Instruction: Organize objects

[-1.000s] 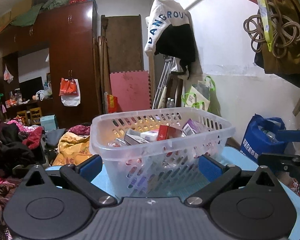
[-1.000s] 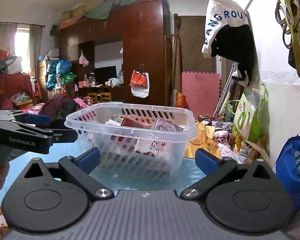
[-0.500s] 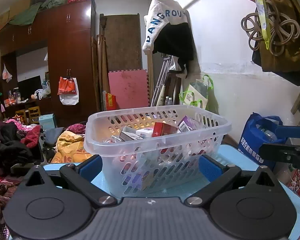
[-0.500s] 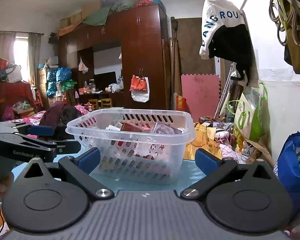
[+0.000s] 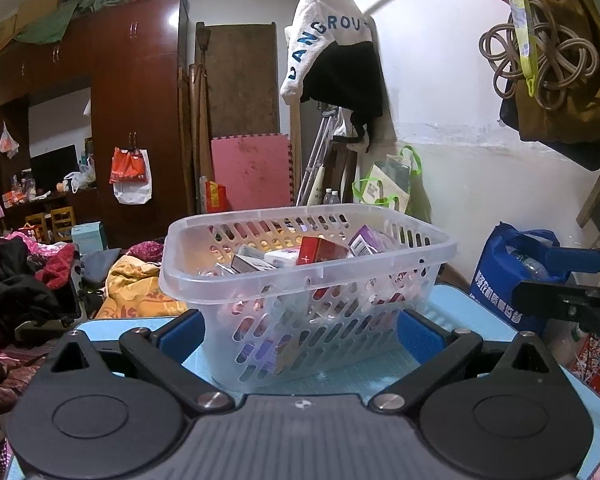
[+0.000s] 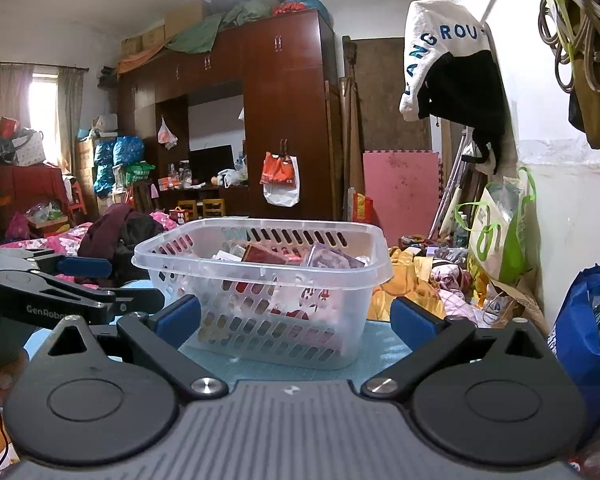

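Left-wrist view, left to right: the left hand-held gripper [image 5: 298, 330] was spread wide, its blue pads flanking the clear plastic basket [image 5: 256, 276] without touching it and holding nothing. The basket stood on the light-blue tabletop [image 5: 460, 316], toward the far edge, and held the small boxes [image 5: 320, 250] in a loose heap, a red one uppermost near the middle and a purple one to its right. At the right margin the right hand-held gripper [image 5: 560, 280] appeared edge-on beside the tabletop's right edge. Compared with the frames of the preceding second, the basket filled less of the view and sat farther beyond the pads, which indicated that the gripper had drawn back from it; the boxes lay as before. Right-wrist view, left to right: the left hand-held gripper's arm occupied the left margin, the basket stood centre on the tabletop, and the right hand-held gripper's pads were likewise held wide apart and empty, clear of the basket's walls. Here too the basket had receded over the same interval. Interpretation: both grippers had retreated together with nothing between their pads while all visible boxes rested inside the basket; no loose item was visible on the tabletop, so the organizing appeared complete or very nearly so.
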A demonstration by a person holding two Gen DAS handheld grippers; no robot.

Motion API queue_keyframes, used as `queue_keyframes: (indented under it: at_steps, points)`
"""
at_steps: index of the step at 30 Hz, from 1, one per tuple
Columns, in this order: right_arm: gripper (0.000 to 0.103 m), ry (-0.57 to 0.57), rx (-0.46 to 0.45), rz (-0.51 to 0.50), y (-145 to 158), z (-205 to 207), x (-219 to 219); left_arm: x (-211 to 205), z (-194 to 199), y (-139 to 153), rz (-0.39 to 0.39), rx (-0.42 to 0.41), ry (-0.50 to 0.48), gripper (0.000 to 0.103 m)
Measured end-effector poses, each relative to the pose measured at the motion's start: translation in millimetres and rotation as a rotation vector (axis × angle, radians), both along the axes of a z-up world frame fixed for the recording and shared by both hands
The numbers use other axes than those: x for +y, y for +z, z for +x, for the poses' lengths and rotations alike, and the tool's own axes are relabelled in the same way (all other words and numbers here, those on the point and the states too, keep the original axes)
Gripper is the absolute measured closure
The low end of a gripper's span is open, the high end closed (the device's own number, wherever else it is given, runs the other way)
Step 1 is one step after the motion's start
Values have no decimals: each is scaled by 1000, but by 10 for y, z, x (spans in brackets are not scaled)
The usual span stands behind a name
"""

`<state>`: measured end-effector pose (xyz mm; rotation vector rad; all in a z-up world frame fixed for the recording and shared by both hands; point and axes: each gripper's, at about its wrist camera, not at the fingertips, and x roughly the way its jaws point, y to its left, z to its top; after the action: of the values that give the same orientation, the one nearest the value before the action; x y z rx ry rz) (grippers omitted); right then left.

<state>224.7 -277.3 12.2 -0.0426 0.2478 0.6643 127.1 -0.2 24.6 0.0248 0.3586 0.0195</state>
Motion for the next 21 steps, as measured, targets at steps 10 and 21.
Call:
queue_keyframes:
  at_steps: [10,21]
  points:
    - [0,1,-4,4,3,-6,-7,-8,-6,-9,-7,4,-8,0]
    - [0,-2,-10,6,23,-31,-14,-41,-1,-12,-8,4,-15,0]
